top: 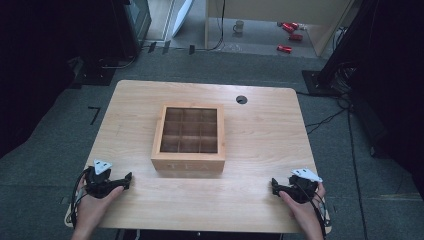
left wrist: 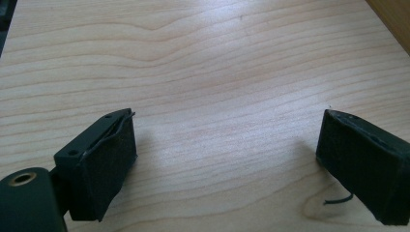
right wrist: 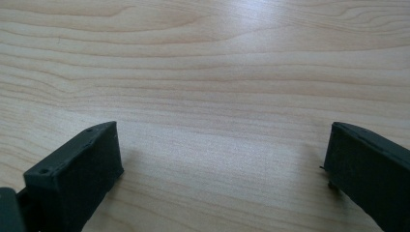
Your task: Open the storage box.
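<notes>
A wooden tea box [top: 188, 139] with a glass lid over several compartments sits in the middle of the table, lid down, "TEA" on its front face. My left gripper [top: 126, 180] rests at the table's front left, held by a hand, pointing right toward the box. My right gripper [top: 274, 186] rests at the front right, pointing left. In the left gripper view the left gripper [left wrist: 227, 145] has its jaws wide apart over bare wood, and the box corner [left wrist: 394, 19] shows at the top right. The right gripper [right wrist: 222, 154] also stands open over bare wood.
The light wooden table [top: 260, 145] has a round cable hole [top: 241, 99] at the back right. Beyond it on the floor are a mug [top: 239, 26] and red items [top: 289, 30]. Dark equipment stands at both sides.
</notes>
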Demonstrator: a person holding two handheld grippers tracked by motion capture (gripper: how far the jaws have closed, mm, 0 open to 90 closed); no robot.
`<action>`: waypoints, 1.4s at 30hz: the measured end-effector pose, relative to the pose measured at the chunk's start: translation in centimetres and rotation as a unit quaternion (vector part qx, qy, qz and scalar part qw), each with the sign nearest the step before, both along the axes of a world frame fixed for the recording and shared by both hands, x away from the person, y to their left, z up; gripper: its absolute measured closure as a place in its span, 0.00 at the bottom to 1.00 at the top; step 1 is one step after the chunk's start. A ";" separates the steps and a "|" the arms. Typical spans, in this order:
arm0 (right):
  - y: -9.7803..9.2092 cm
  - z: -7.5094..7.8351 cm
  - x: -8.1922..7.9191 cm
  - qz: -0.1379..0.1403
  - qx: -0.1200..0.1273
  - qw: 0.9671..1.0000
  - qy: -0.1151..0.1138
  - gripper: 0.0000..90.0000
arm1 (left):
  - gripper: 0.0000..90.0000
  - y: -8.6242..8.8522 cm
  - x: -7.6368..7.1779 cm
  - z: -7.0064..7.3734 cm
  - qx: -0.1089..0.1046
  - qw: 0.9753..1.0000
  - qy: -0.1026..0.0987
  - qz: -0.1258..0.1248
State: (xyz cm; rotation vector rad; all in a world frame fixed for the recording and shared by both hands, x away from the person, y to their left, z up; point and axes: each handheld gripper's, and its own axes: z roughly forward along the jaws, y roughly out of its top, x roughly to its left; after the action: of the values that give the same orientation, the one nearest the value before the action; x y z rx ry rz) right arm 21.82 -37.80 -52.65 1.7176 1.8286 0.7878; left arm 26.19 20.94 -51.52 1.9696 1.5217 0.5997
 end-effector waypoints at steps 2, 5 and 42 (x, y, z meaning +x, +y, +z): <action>0.0 0.0 0.1 0.002 0.000 1.000 0.000 0.00 | 0.09 0.0 0.2 0.2 -0.018 1.000 0.002 0.010; 0.0 0.0 0.1 0.002 0.000 1.000 0.000 0.00 | 0.11 -0.4 0.5 0.5 -0.038 0.999 0.000 -0.002; 1.3 0.6 0.7 -0.005 0.001 1.000 0.002 0.02 | 0.32 -6.1 1.0 3.6 -0.096 0.989 -0.040 -0.103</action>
State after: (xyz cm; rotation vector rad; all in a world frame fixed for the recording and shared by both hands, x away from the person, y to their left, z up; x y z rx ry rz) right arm 22.56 -36.55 -52.01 1.7292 1.8213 0.7835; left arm 27.21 14.87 -47.94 1.8997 1.2576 0.4226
